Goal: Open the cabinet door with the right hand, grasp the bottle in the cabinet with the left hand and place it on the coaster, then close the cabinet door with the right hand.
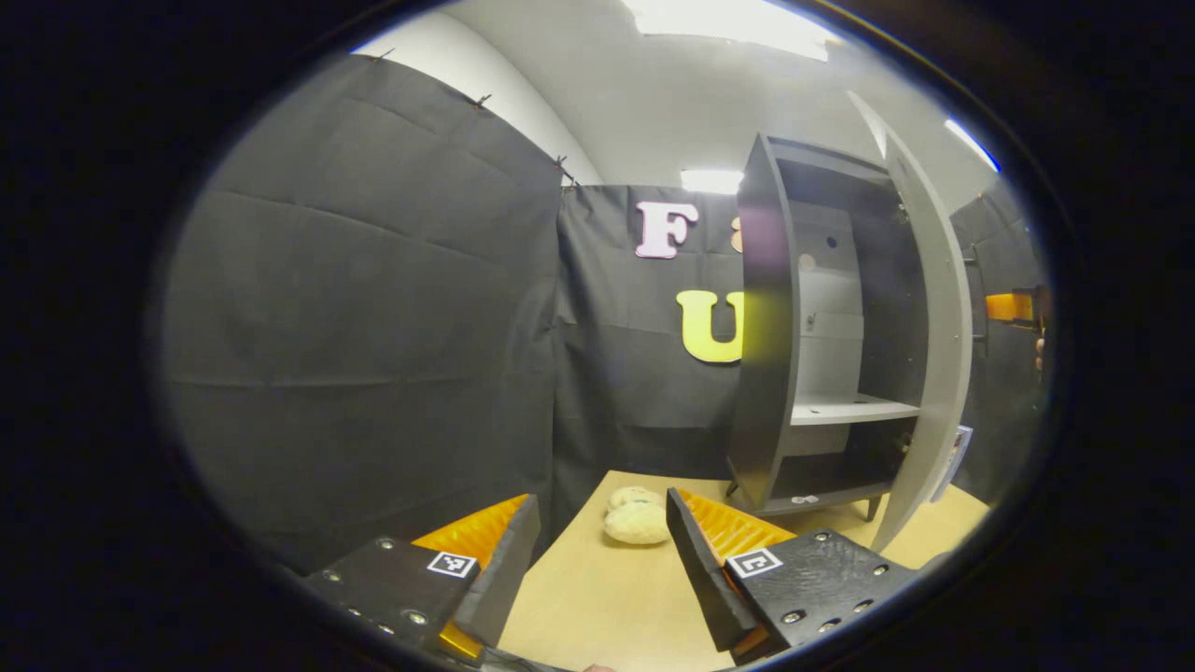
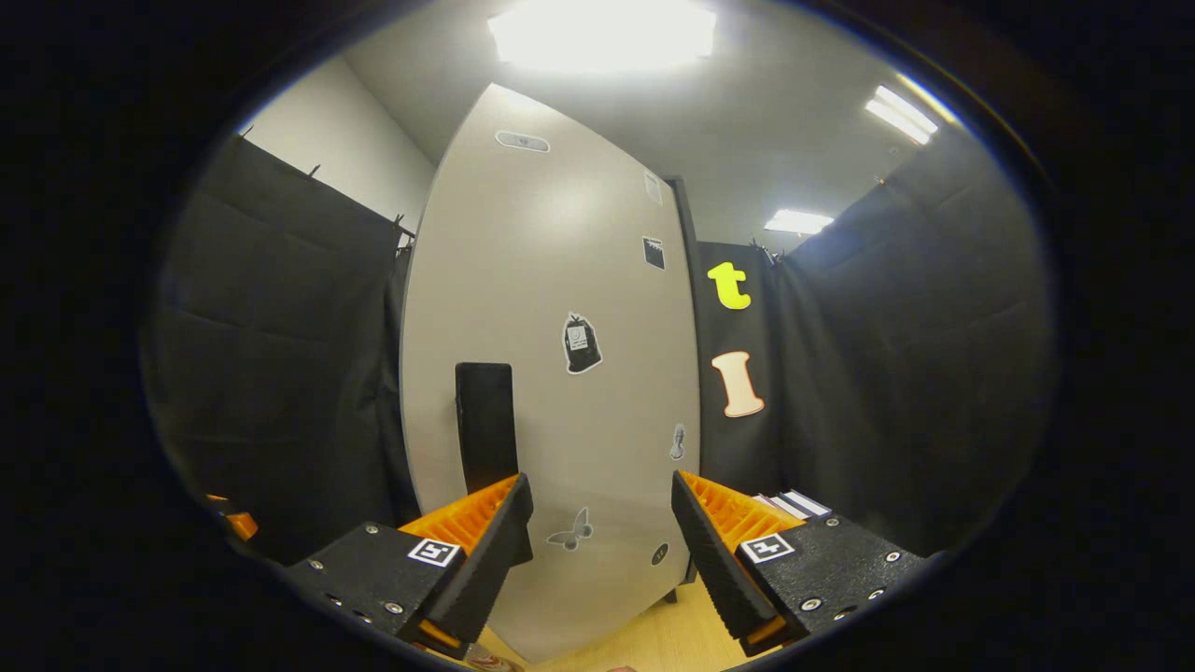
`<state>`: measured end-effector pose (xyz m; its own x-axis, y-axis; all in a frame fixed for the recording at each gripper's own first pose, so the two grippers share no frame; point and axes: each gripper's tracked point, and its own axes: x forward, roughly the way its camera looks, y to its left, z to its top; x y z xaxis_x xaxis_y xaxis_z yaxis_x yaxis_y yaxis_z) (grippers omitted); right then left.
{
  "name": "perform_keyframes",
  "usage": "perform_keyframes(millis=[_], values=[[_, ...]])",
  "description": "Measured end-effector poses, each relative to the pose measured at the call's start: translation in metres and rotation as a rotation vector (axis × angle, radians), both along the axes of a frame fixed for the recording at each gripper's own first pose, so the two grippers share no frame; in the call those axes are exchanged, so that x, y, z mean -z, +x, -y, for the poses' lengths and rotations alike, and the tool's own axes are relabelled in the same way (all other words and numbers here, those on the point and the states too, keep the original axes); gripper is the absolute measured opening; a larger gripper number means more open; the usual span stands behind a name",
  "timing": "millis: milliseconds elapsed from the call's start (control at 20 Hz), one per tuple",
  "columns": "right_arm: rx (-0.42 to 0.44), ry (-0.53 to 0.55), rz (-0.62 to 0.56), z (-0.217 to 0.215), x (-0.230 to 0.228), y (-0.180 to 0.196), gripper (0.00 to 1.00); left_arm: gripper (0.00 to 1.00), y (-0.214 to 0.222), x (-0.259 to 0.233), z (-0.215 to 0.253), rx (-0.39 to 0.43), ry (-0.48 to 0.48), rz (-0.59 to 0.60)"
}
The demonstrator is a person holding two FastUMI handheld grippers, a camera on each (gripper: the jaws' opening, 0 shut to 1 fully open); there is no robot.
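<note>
The dark cabinet [image 1: 766,373] stands on the table's far right with its grey door [image 1: 934,373] swung wide open. Nothing stands on the part of its white shelf [image 1: 854,409] that I can see. Two pale round pads [image 1: 637,518], perhaps the coaster, lie on the table in front of the cabinet. My left gripper [image 1: 602,504] is open just short of them, holding nothing. My right gripper [image 2: 599,481] is open close to the door's outer face [image 2: 551,280], just right of its black handle [image 2: 485,420] and gripping nothing.
The wooden table [image 1: 597,597] runs up to black cloth walls on the left and behind. The other gripper [image 1: 1013,306] shows beyond the door's edge. Stickers dot the door's outer face. A small red-and-white thing [image 2: 487,661] sits at the bottom edge; I cannot tell what it is.
</note>
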<state>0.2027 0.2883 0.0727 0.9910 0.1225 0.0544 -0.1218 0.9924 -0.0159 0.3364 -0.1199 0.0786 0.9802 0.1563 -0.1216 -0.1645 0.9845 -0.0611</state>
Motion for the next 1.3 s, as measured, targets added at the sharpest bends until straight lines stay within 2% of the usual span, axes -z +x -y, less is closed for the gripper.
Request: perform_keyframes(millis=[300, 350, 450, 600, 650, 700, 850, 950, 1050, 1100, 1300], values=[[-0.053, -0.035, -0.022, -0.015, 0.017, 0.012, 0.91, 0.82, -0.005, 0.001, -0.010, -0.036, 0.007, -0.005], [-0.061, -0.034, -0.027, -0.017, 0.021, 0.013, 0.93, 0.85, -0.006, 0.001, -0.010, -0.038, 0.008, -0.006], [-0.077, -0.033, -0.044, -0.026, 0.030, 0.016, 0.93, 0.82, -0.006, 0.001, -0.013, -0.042, 0.016, -0.003], [-0.079, -0.038, -0.059, -0.033, 0.037, 0.015, 0.91, 0.82, -0.005, 0.000, -0.014, -0.042, 0.017, 0.001], [-0.078, -0.038, -0.060, -0.031, 0.038, 0.013, 0.93, 0.82, -0.005, 0.000, -0.013, -0.041, 0.014, 0.003], [-0.077, -0.037, -0.060, -0.029, 0.037, 0.012, 0.91, 0.82, -0.004, 0.000, -0.012, -0.036, 0.013, 0.003], [-0.062, -0.032, -0.057, -0.022, 0.034, 0.008, 0.93, 0.82, -0.001, -0.002, -0.008, -0.007, 0.009, 0.008], [-0.048, -0.037, -0.055, -0.015, 0.034, 0.004, 0.93, 0.85, 0.003, -0.002, -0.001, 0.015, 0.002, 0.011], [-0.026, -0.050, -0.050, -0.002, 0.034, -0.002, 0.91, 0.85, 0.005, -0.003, 0.006, 0.044, -0.006, 0.018], [-0.013, -0.054, -0.045, 0.005, 0.033, -0.006, 0.93, 0.82, 0.007, -0.003, 0.010, 0.061, -0.008, 0.019], [0.010, -0.065, -0.022, 0.032, 0.030, -0.019, 0.93, 0.85, 0.010, -0.007, 0.020, 0.098, 0.001, 0.036]])
